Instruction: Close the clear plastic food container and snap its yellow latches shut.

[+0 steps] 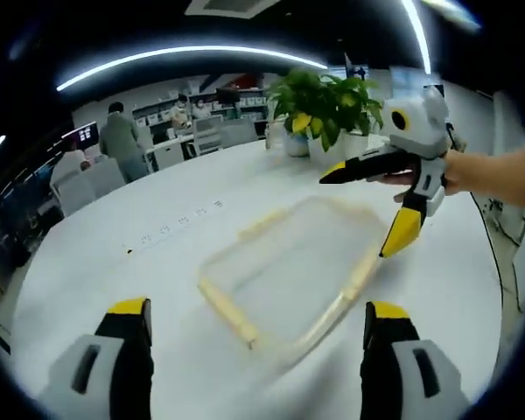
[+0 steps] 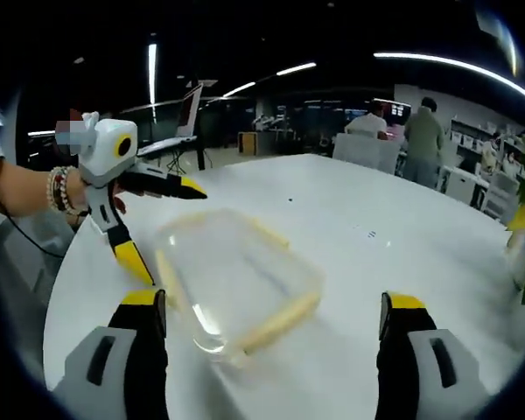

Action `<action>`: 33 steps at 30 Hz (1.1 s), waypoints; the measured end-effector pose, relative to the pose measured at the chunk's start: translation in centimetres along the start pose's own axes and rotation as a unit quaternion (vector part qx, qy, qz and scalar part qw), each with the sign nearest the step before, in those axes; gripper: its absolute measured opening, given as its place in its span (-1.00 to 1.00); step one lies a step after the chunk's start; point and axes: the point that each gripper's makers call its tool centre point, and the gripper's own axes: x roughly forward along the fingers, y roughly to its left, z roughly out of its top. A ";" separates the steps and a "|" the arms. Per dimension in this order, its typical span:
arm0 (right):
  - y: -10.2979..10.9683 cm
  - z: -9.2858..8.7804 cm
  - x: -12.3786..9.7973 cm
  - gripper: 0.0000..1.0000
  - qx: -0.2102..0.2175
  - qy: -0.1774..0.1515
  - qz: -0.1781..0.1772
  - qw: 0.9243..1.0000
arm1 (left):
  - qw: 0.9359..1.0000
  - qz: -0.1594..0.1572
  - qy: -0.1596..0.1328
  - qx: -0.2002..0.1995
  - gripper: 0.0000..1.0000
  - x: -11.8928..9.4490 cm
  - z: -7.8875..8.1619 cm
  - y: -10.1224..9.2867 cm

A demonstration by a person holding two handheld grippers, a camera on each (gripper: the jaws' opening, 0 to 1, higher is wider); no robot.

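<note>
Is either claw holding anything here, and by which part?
Nothing is held: left claw and right claw are open, apart from the container.

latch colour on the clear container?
Pale yellow latches along the container's edges; clearest in the left gripper view.

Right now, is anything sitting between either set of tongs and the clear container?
Nothing visible. The clear plastic food container with yellow latches lies alone on the white table, with bare surface before the open left tongs and right tongs.
</note>
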 end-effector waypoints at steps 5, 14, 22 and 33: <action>0.7 -1.2 0.8 1.00 -0.014 0.012 0.013 1.000 | 1.000 -0.005 0.015 -0.014 0.98 0.8 -1.1 0.2; 0.4 -3.1 1.9 1.00 -0.018 0.037 0.007 0.999 | 0.999 -0.008 0.037 -0.019 0.98 2.1 -3.0 -0.3; 0.2 -4.2 2.6 0.91 -0.025 0.051 0.003 0.998 | 0.999 -0.021 0.036 -0.032 0.98 3.1 -3.2 -0.5; 2.3 -4.0 3.9 0.47 -0.090 0.079 0.019 0.993 | 0.997 -0.061 0.028 -0.023 0.60 3.5 -2.7 -2.3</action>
